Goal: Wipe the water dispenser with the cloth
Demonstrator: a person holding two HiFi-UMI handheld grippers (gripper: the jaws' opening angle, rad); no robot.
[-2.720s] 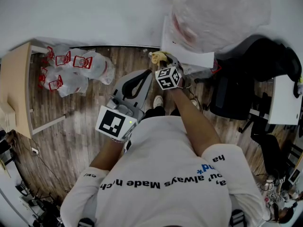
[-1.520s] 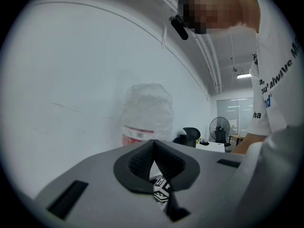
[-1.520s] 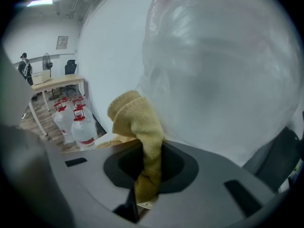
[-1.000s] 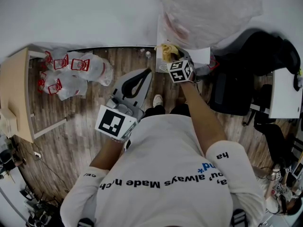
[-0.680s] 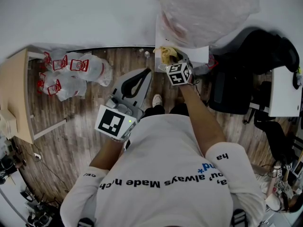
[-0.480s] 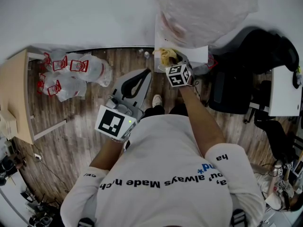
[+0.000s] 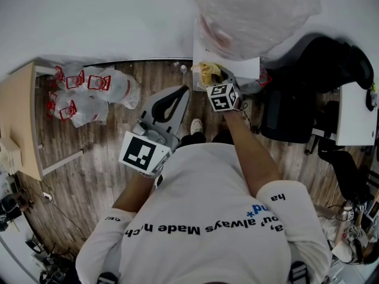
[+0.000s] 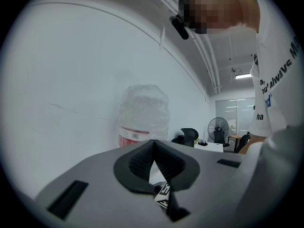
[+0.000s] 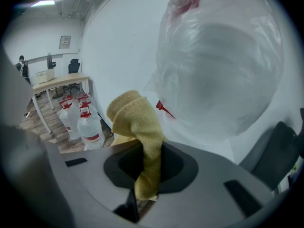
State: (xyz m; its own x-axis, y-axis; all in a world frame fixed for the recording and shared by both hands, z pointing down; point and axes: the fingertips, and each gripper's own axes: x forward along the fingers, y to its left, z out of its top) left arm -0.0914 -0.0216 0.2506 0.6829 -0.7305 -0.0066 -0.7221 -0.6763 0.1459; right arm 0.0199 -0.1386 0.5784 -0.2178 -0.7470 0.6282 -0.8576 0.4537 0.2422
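Note:
The white water dispenser stands against the wall, and its upturned bottle is wrapped in clear plastic. My right gripper is shut on a yellow cloth, which lies against the dispenser's front near its left edge. In the right gripper view the cloth is pinched in that gripper and bunches up in front of the wrapped bottle. My left gripper hangs lower and to the left, shut and empty. Past that gripper in its own view, the bottle rises.
Several bagged water bottles lie on the wooden floor at the left, beside a light wooden table. A black office chair and a white desk stand right of the dispenser. The white wall runs behind.
My right gripper carried the cloth rightwards onto the dispenser's front, then slid it back slightly toward me. The left gripper has stayed where it was.

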